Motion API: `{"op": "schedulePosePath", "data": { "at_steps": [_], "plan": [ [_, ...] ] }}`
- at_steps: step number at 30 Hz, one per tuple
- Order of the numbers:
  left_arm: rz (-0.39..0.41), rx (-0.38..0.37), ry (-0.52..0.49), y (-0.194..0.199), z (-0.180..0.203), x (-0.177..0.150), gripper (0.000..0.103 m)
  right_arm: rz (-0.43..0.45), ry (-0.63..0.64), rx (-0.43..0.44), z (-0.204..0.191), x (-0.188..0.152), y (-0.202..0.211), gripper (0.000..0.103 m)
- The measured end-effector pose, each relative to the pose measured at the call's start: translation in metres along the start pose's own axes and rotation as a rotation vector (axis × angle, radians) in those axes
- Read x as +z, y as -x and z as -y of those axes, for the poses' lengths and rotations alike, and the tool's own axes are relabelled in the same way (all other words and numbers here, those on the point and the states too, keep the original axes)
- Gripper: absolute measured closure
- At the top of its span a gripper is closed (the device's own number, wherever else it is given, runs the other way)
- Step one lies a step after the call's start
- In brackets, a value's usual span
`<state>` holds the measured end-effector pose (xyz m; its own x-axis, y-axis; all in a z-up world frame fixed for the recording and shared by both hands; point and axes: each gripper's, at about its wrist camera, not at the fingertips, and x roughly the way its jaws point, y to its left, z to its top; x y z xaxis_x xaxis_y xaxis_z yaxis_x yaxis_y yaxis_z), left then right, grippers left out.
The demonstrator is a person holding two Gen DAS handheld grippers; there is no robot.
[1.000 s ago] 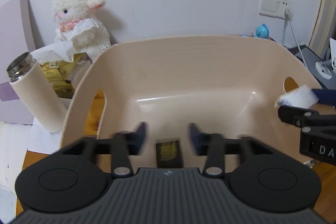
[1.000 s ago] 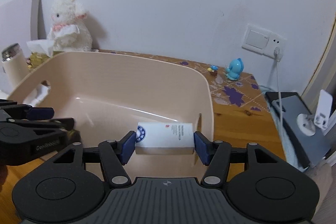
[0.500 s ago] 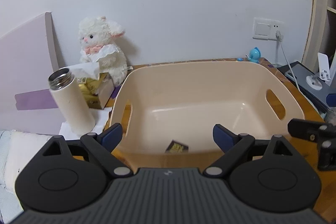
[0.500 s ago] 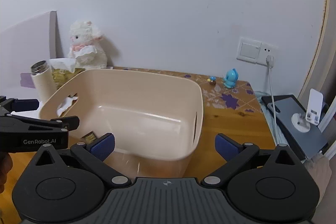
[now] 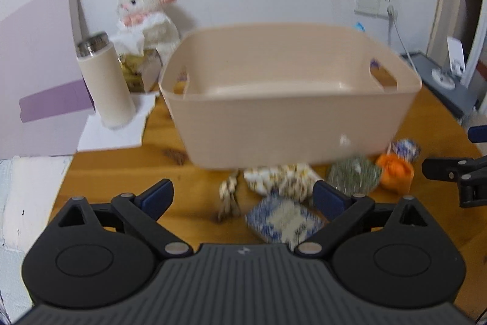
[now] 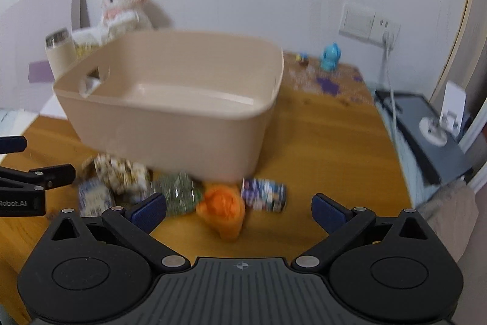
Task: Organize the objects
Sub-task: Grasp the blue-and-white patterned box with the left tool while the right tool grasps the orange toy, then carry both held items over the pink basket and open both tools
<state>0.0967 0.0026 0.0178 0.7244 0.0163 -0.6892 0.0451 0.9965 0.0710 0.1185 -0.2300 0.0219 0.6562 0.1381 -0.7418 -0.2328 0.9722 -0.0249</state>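
Clutter [image 6: 188, 197] lies in a row on the wooden table [image 6: 319, 142], touching the beige plastic bin's [image 5: 286, 111] near wall: crinkly wrapped packets, an orange soft lump [image 6: 223, 209]. Your left gripper [image 5: 243, 197] and right gripper [image 6: 239, 207] both gape wide, empty. You're likely between picks; next, close on one.
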Motion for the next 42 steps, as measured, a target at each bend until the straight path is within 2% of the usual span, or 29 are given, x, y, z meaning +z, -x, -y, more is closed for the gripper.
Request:
{"op": "schedulePosePath", "data": {
  "at_steps": [9, 16, 19, 22, 28, 31, 33, 34, 36, 37, 39, 42],
  "plan": [
    [-0.106, -0.053, -0.007, -0.029, 0.008, -0.026, 0.005, -0.081, 0.044, -0.018, -0.005, -0.031, -0.035, 0.0],
    [-0.156, -0.056, 0.112, -0.054, 0.01, -0.027, 0.005, -0.081, 0.012, -0.01, -0.004, -0.044, -0.058, 0.0],
    [-0.171, -0.055, 0.155, -0.063, 0.01, -0.025, 0.004, -0.073, 0.004, -0.021, -0.003, -0.045, -0.065, 0.0],
    [-0.163, -0.02, 0.131, -0.067, 0.017, -0.024, 0.004, -0.054, -0.009, -0.021, -0.002, -0.046, -0.071, 0.0],
    [-0.162, 0.004, 0.105, -0.069, 0.023, -0.024, 0.004, 0.008, -0.026, -0.038, -0.005, -0.043, -0.076, 0.011],
    [-0.148, 0.004, 0.091, -0.07, 0.024, -0.024, 0.004, 0.024, -0.044, -0.025, -0.006, -0.042, -0.077, 0.023],
    [-0.139, -0.006, 0.08, -0.07, 0.023, -0.025, 0.004, 0.036, -0.049, -0.031, -0.007, -0.041, -0.075, 0.04],
    [-0.133, -0.013, 0.073, -0.069, 0.023, -0.025, 0.006, 0.04, -0.052, -0.028, -0.007, -0.042, -0.074, 0.043],
    [-0.11, -0.027, 0.06, -0.065, 0.022, -0.026, 0.017, 0.044, -0.058, -0.032, -0.006, -0.041, -0.072, 0.06],
    [-0.104, -0.032, 0.055, -0.063, 0.022, -0.026, 0.027, 0.043, -0.065, -0.029, -0.006, -0.041, -0.071, 0.072],
    [-0.111, -0.041, 0.053, -0.06, 0.02, -0.026, 0.028, 0.042, -0.067, -0.034, -0.005, -0.041, -0.069, 0.089],
    [-0.11, -0.049, 0.043, -0.059, 0.02, -0.028, 0.03, 0.036, -0.081, -0.02, -0.003, -0.043, -0.066, 0.092]
  ]
}}
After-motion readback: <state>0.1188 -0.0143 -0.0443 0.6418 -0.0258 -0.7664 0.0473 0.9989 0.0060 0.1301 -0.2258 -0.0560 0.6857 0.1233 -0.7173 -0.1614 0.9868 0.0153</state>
